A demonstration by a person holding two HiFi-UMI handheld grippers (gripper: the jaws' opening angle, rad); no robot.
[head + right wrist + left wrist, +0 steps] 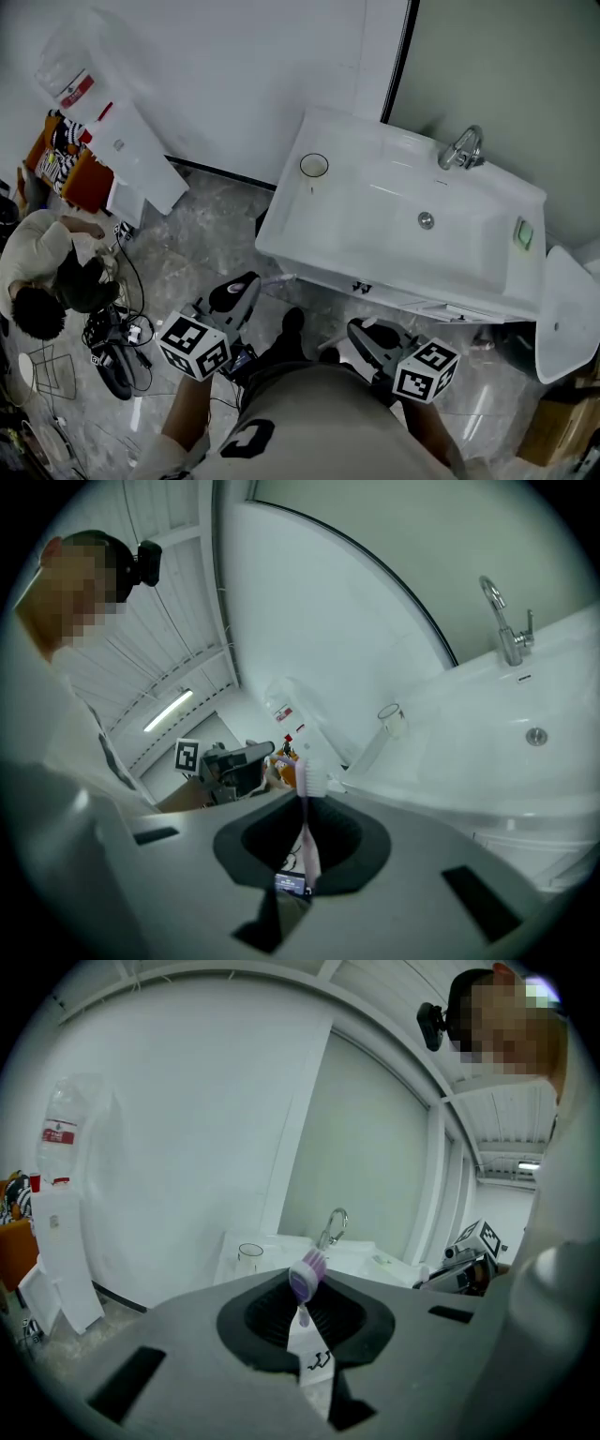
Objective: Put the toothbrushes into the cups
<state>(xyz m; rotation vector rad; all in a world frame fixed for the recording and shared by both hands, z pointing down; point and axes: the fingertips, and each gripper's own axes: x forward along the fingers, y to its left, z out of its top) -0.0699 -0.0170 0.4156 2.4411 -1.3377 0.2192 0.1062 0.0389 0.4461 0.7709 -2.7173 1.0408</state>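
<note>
A purple toothbrush [306, 1279] sits clamped in the left gripper [306, 1335], a pink toothbrush [307, 808] in the right gripper [306, 860]. The one cup [314, 166] I see, at the basin's [375, 270] ten o'clock corner, looks light; a sideways nudge could topple it.

One purple toothbrush [307, 1276], one pink toothbrush [308, 774], one cup [314, 166], one sink [375, 230], one faucet [464, 148].

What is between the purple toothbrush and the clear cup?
Nothing visible. Open air lies between the purple plastic toothbrush, gripped in the left claw, and the clear round cup on the corner of the white sink.
</note>
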